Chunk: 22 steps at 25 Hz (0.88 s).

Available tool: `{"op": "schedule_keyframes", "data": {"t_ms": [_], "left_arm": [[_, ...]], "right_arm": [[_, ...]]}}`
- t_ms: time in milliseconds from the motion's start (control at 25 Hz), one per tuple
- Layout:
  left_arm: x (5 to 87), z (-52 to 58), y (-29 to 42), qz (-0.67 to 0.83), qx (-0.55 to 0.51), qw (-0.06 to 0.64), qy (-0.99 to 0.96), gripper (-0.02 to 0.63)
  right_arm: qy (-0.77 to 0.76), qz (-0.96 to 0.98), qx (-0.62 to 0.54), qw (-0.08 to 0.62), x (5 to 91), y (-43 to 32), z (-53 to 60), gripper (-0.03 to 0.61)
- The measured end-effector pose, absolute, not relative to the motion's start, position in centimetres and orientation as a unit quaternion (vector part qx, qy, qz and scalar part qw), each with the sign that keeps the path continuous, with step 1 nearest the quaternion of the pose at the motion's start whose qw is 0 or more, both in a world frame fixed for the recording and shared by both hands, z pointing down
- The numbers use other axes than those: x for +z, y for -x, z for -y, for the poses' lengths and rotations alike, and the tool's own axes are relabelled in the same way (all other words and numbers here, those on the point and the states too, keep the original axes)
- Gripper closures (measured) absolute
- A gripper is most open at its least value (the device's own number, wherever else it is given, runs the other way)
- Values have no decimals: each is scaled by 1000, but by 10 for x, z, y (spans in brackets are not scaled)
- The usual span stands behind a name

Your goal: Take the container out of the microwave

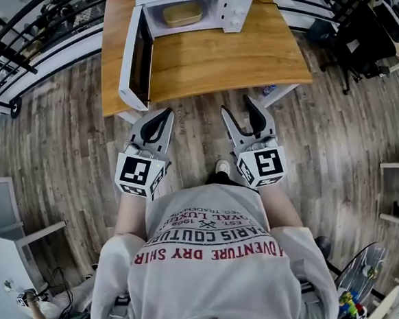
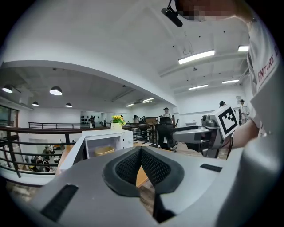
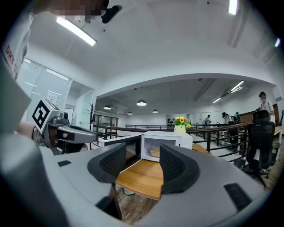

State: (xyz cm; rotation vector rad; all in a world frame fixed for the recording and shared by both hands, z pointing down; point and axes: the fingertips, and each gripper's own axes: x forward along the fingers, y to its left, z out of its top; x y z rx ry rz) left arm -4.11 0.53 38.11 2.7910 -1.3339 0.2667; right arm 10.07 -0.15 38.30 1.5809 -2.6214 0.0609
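Note:
The white microwave [image 1: 191,3] stands at the back of the wooden table [image 1: 214,60], its door [image 1: 136,57] swung wide to the left. Inside sits a shallow tan container [image 1: 181,13], also visible in the left gripper view [image 2: 104,151] and the right gripper view [image 3: 155,152]. Both grippers hover over the floor just short of the table's near edge, well away from the microwave. My left gripper [image 1: 165,113] has its pads pressed together with nothing in them [image 2: 141,151]. My right gripper [image 1: 238,109] stands open and empty [image 3: 143,163].
A black office chair [image 1: 364,31] stands to the right of the table. Dark railings [image 1: 31,32] run along the left. A pot of yellow flowers [image 3: 179,123] sits on top of the microwave. People stand far off in the room.

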Motion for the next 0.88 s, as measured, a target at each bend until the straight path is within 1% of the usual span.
{"op": "schedule_keyframes", "data": {"t_ms": [240,440,640,880], "left_arm": [[382,43,-29,454,82,24,-887,600],[393,64,-64,469,92,41,-877,600],[401,84,-60,495,108,52,-860,600],[410,123,-38,525,99,68,-843,600]], "right_arm": [[-472,879,17,57,382,-156,55,342],[-438,895,28,81,394,-184,88,342],[-410,907,37,90,400,-183,121,342],[-372,920,37,118,413,-156,166,342]]}}
